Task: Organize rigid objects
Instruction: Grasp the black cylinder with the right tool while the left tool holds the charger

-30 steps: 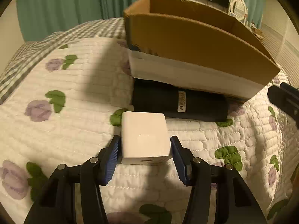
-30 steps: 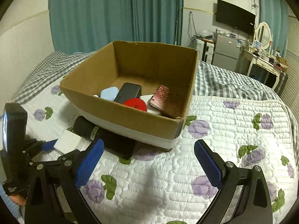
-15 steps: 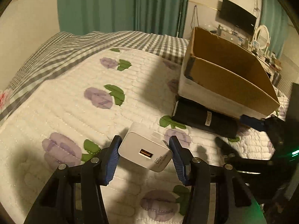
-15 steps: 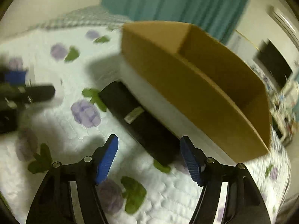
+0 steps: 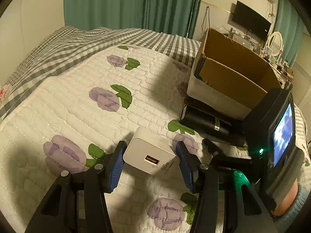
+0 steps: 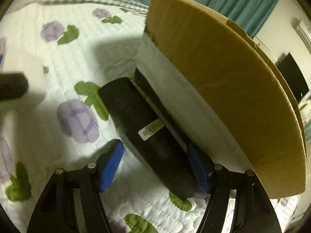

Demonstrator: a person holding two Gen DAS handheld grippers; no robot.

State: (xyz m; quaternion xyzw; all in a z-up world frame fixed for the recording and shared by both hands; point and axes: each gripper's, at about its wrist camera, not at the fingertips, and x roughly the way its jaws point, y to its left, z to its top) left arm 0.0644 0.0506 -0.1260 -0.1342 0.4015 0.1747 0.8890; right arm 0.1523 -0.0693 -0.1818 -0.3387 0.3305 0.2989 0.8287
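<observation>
The left gripper point(image 5: 150, 162) is clamped on a white charger point(image 5: 151, 158), both blue pads pressed to its sides, the orange port facing the camera, lifted clear of the flowered quilt point(image 5: 77, 116) and pointing downward. The right gripper point(image 6: 155, 162) has just been closing; its jaws straddle a black rectangular case point(image 6: 143, 128) with a barcode label, the right pad at the case's edge, the left pad apart from it, so no firm grip shows. The case lies on the quilt, tucked against the cardboard box point(image 6: 223, 89) beyond.
</observation>
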